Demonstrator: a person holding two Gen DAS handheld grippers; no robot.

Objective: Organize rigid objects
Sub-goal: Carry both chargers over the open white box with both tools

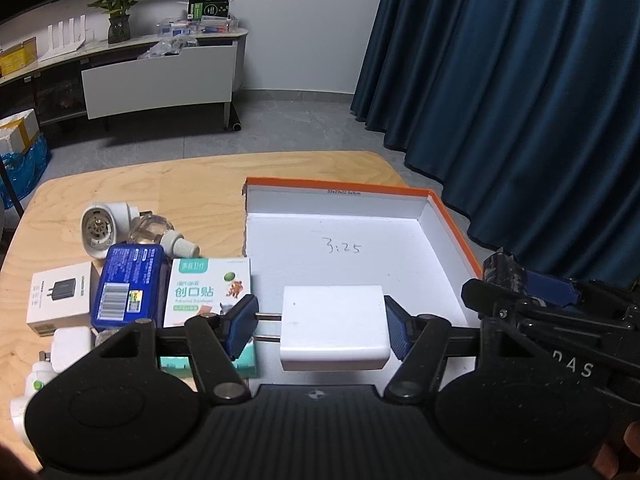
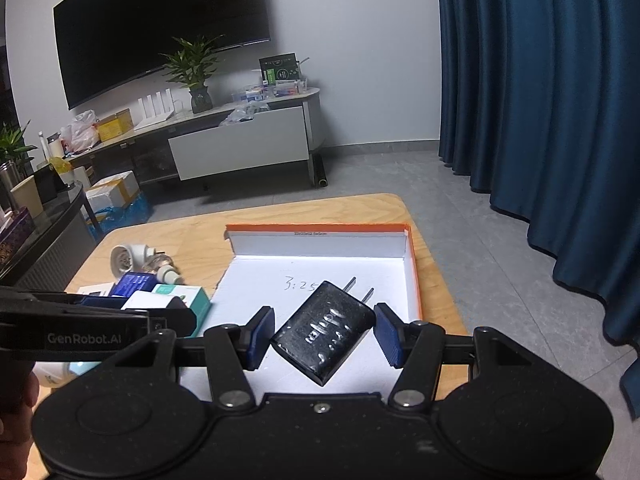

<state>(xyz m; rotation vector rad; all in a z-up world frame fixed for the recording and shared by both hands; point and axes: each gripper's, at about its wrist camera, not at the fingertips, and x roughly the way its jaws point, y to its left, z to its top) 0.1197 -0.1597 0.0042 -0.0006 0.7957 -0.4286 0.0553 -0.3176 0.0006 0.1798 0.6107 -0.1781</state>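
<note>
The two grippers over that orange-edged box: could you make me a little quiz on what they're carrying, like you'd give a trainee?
1. True or false: the left gripper holds a white charger.
2. What colour is the charger in the right gripper?
3. The orange-edged box contains: A) nothing resting on its floor, only handwriting B) bandages C) a bottle.

Key: 1 true; 2 black; 3 A.

The white floor of the orange-rimmed tray [image 1: 448,216] lies bare ahead with low walls around it, while boxes [image 1: 120,288] and plug-in devices [image 1: 100,228] crowd the surface [image 1: 192,176] just left of it.
</note>
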